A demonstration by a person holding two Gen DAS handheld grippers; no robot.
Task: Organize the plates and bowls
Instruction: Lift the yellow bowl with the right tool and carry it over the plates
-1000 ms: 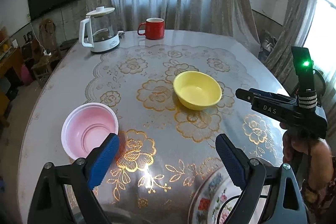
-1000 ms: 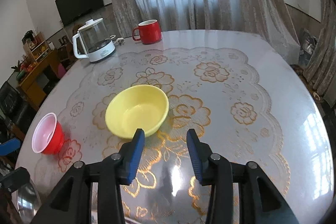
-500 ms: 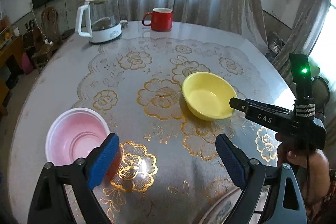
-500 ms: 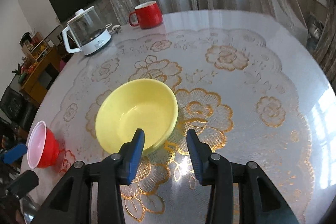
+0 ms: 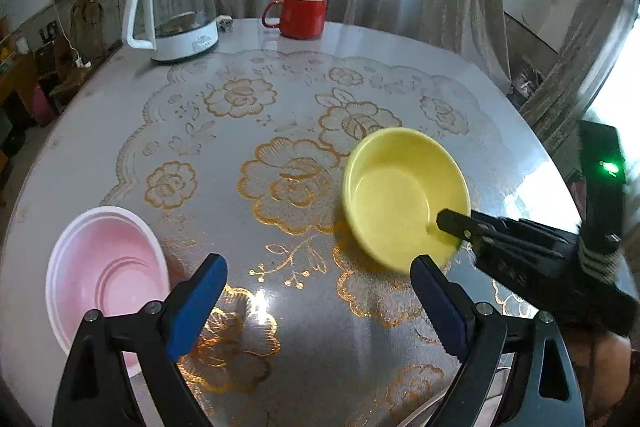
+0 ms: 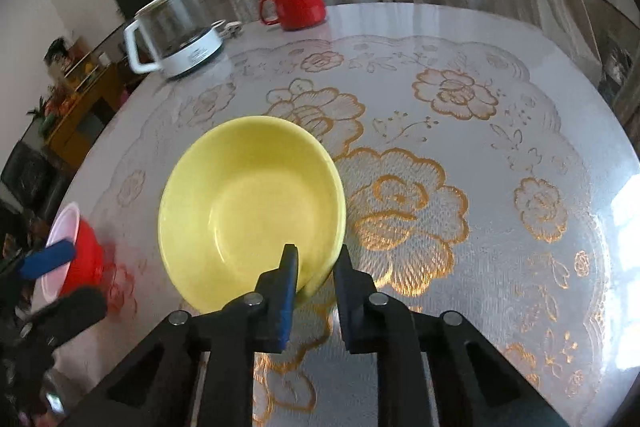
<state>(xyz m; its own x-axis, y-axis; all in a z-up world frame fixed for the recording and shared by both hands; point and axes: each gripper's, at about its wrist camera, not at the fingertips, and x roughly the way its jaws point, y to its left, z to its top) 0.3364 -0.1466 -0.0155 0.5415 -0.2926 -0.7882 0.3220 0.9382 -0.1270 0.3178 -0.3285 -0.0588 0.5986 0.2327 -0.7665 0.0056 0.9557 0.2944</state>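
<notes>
A yellow bowl (image 5: 404, 195) stands on the table's middle; it also shows in the right wrist view (image 6: 248, 203). My right gripper (image 6: 314, 269) straddles the bowl's near rim, one finger inside and one outside, still partly open with a gap at the rim. It shows from the side in the left wrist view (image 5: 456, 227). A bowl, pink inside and red outside (image 5: 104, 275), sits at the near left; it also shows in the right wrist view (image 6: 78, 247). My left gripper (image 5: 316, 291) is wide open and empty, over the table between the two bowls.
A glass kettle on a white base (image 5: 176, 11) and a red mug (image 5: 302, 14) stand at the table's far edge. The table (image 5: 280, 99) has a glossy cover with gold flowers. Curtains hang behind. A plate's edge (image 5: 432, 403) peeks in at the bottom.
My right gripper has moved forward onto the yellow bowl's near rim and narrowed its jaws around it. My left gripper has moved forward over the table, still open.
</notes>
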